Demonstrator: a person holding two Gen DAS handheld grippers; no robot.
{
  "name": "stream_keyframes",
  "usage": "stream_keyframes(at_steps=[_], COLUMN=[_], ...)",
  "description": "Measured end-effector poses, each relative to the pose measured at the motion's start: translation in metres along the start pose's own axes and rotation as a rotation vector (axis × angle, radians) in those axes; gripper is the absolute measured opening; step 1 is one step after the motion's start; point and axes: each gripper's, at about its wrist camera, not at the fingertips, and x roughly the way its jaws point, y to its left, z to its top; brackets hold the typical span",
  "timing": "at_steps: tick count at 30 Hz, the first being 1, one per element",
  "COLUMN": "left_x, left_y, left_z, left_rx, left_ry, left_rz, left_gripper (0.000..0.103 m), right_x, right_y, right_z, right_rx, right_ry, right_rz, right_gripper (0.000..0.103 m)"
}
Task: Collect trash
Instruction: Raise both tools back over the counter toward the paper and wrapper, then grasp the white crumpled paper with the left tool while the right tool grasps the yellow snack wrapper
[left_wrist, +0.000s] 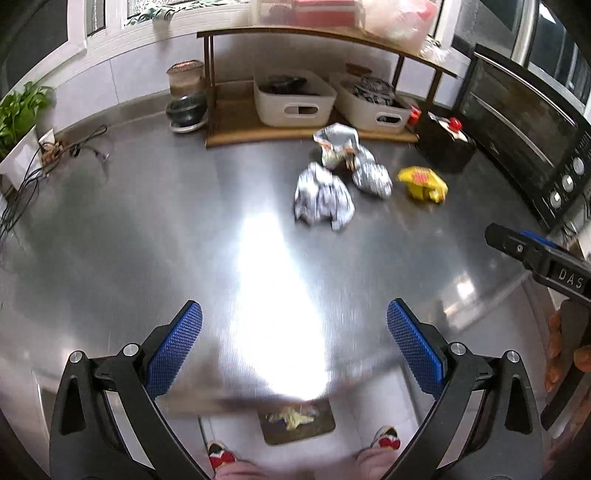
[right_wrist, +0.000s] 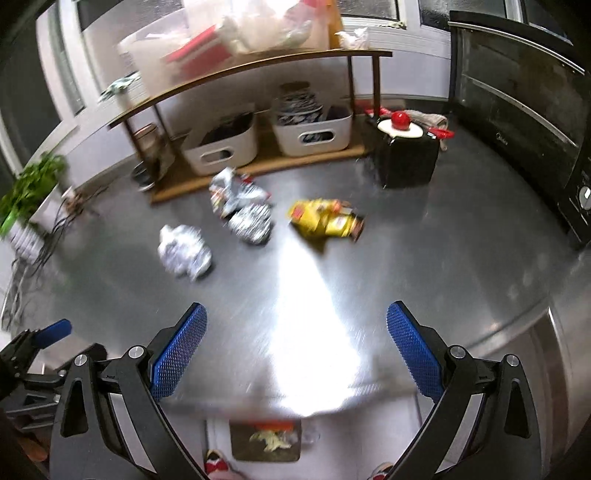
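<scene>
Both your tools, left tool (left_wrist: 294, 347) and right tool (right_wrist: 295, 349), gape wide, empty; next pick: yellow wrapper (right_wrist: 325, 219) at twelve o'clock on the bench (right_wrist: 424, 258).

Steel table (left_wrist: 147, 240) | wooden shelf (left_wrist: 314, 37) over two white bins (left_wrist: 293, 98) | black oven (left_wrist: 524, 125) right | plant (left_wrist: 18, 114) left | cables (left_wrist: 22, 184) beside plant

Ahead of my jaws I note a brushed steel counter (left_wrist: 147, 229), glossy with glare; beyond it, crinkled foil wrappers (left_wrist: 323, 197) — shiny — a yellow plastic packet (right_wrist: 325, 218) and matt wooden shelf (left_wrist: 295, 134).
</scene>
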Motion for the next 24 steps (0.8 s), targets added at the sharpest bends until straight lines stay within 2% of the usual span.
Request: stream_keyframes(at_steps=[7, 15, 18, 21, 24], left_x=[0.040, 0.087, 0.107, 0.123, 0.131], left_y=[0.000, -0.009, -0.011, -0.013, -0.016], left_z=[0.050, 0.082, 0.088, 0.091, 0.093], left_rx=[-0.014, 0.002, 0.002, -0.012, -0.011], left_ry=[-0.007, 0.029, 0.051, 0.075, 0.085], left_rz=[0.022, 0.036, 0.039, 0.031, 0.008], left_gripper=[0.095, 0.095, 0.094, 0.088, 0.088], right_x=[0.043, 0.087, 0.099, 0.113, 0.125], right_y=[-0.006, -0.009, -0.010, -0.009, -0.009], right_z=[0.040, 0.073, 0.082, 0.087, 0.084], right_rx=[-0.009, -0.015, -0.014, -0.026, -0.041], right_ry=[-0.004, 0.037, 0.038, 0.065, 0.099], right_rz=[-0.037, -0.043, -0.043, -0.035, -0.034], right_gripper=[0.098, 0.098, 0.094, 0.085, 0.079])
